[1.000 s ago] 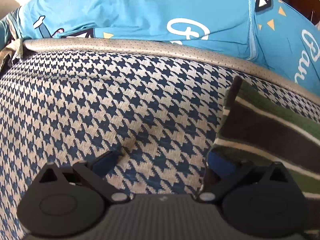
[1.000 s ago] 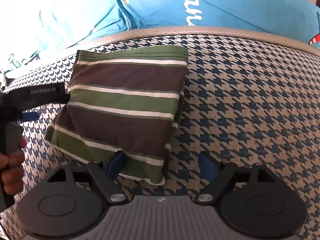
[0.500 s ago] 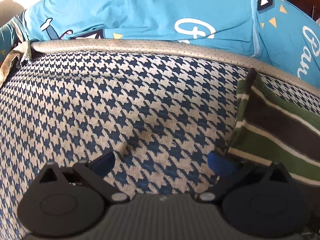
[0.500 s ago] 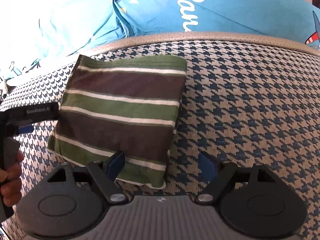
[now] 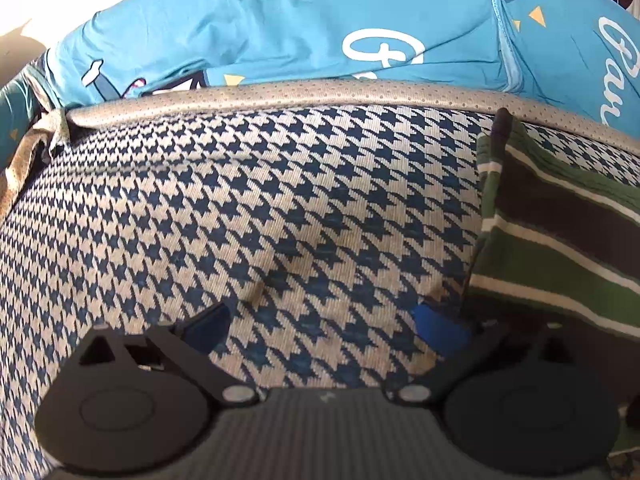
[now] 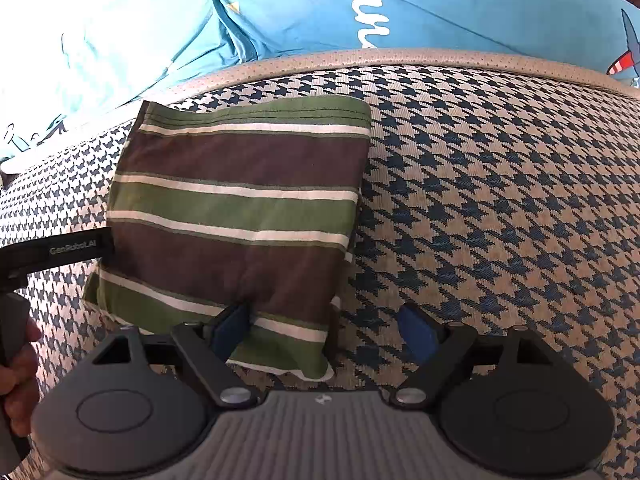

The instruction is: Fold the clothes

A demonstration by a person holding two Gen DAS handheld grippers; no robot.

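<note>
Each tool (image 6: 324, 328) is black with blue fingertips (image 6: 416, 334), silver pivot screws and a ribbed grey base.

One folded striped cloth (image 6: 240, 216) is counted, lying on one houndstooth surface (image 6: 500, 208) that is edged by one grey perforated rim (image 6: 400, 56). Behind the rim, blue printed fabric (image 6: 440, 0) is seen, though whether it is one piece or more cannot be told. Two grippers are counted, the left gripper (image 5: 320, 324) and the right gripper (image 6: 324, 328), each with two blue-padded fingers, and one hand (image 6: 18, 384) is seen at the edge of the right wrist view.
</note>
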